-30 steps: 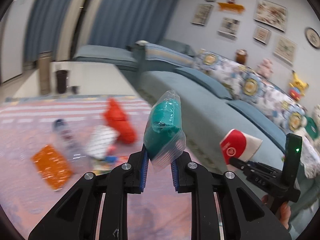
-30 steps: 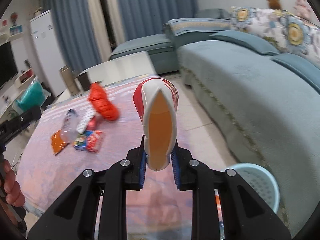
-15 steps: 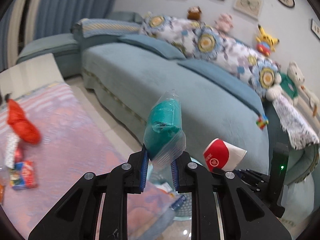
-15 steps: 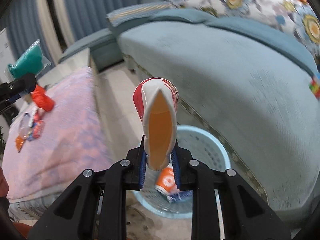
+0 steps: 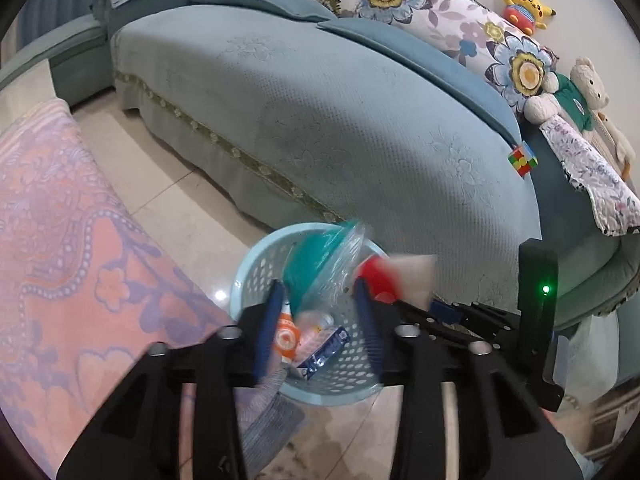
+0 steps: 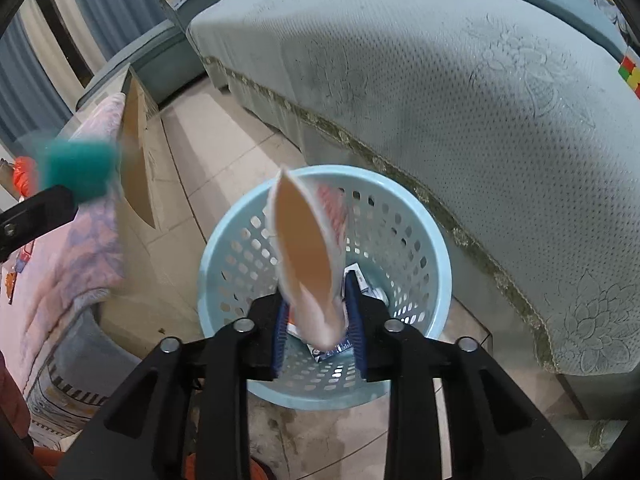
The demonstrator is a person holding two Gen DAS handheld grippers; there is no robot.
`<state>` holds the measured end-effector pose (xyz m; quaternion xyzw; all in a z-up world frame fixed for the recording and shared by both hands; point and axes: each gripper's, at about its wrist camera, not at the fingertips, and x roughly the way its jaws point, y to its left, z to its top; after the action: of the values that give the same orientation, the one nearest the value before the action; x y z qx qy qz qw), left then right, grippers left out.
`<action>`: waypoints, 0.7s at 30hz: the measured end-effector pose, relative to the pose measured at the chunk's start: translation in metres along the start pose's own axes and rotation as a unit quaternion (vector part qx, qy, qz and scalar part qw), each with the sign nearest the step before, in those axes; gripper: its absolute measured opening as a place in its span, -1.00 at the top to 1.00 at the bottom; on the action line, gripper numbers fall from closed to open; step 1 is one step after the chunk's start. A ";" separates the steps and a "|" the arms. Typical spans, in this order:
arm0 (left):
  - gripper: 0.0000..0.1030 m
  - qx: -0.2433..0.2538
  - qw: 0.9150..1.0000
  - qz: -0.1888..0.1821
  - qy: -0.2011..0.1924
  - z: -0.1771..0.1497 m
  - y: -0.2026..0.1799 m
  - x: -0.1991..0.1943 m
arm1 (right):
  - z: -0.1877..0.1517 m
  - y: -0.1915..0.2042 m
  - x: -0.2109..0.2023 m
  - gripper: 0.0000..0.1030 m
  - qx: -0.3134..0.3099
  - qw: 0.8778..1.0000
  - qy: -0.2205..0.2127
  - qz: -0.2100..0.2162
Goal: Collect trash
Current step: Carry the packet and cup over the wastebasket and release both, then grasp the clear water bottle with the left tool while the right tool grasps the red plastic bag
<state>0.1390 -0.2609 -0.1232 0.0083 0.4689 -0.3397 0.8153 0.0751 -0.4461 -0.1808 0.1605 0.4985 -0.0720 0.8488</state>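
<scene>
Left tongs [image 5: 318,300] stand spread over the light blue basket [image 5: 256,256], jaws just been opening; teal bag [image 5: 316,268] sits between the blue pads [image 5: 267,324], blurred, tilted toward the right pad, and the pads no longer press it. Basket stands on the tiled floor [image 5: 168,196], between the sofa [image 5: 340,120] and the pink-clothed tabletop [image 5: 60,240]. Inside the basket: an orange-and-white wrapper [image 5: 287,338] and a blue pack [image 5: 326,352]. Right tongs [image 5: 404,300] come in from the right with the red-and-white paper cup [image 5: 394,276], blurred.

Right wrist view: right tongs [image 6: 318,320] also part open, jaws just been opening; flattened cup [image 6: 310,256] between the pads, leaning left, loose, directly above the basket [image 6: 432,240] opening. Blue pack [image 6: 332,350] visible at the bottom. Left tongs [image 6: 36,212] at far left with the teal bag [image 6: 78,172], blurred. Tabletop edge [image 6: 80,248] left of the basket, sofa [image 6: 460,100] behind it.
</scene>
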 end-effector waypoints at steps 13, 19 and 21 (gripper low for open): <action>0.17 -0.024 0.998 -0.011 -0.054 0.010 0.022 -0.074 | 0.021 0.028 -0.042 0.06 -0.039 0.996 -0.053 0.051; -0.01 -0.028 0.990 0.042 -0.129 0.016 0.036 -0.172 | 0.056 0.100 -0.109 0.06 -0.115 0.977 -0.137 0.120; -0.08 -0.042 0.985 0.067 -0.156 0.012 0.050 -0.208 | 0.063 0.127 -0.125 0.06 -0.138 0.969 -0.150 0.137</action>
<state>0.1077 -0.1132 0.0284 -0.0481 0.3480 -0.2617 0.8989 0.1013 -0.3534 -0.0182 0.0966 0.3441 0.0913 0.9295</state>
